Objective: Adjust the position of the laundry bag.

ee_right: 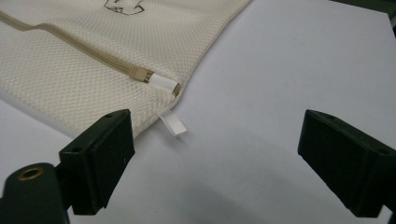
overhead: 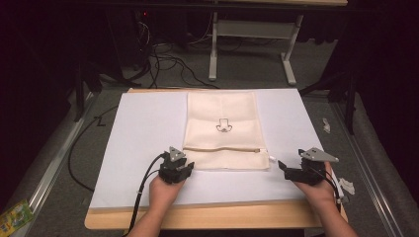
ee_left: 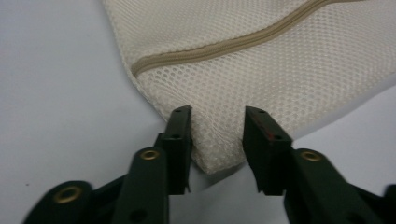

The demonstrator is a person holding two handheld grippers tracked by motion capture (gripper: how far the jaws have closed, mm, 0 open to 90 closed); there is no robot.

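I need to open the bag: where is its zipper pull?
In the right gripper view, the zipper pull sits at the mesh bag's edge, just above the small white tag.

Cream honeycomb-mesh bag (overhead: 222, 131) with tan zipper (ee_left: 243, 44), small black printed emblem (overhead: 223, 126) and white tag (ee_right: 172, 124), on a pale lavender-white mat (overhead: 143, 143) over a light wooden table (overhead: 212, 219).

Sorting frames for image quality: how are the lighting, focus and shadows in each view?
High view: the lit table stands out, the surroundings are dark, detail is soft. Left gripper view: the mesh bag is sharp in the weave, the near jaws slightly blurred. Right gripper view: even light, a soft shadow under the bag's white tag.
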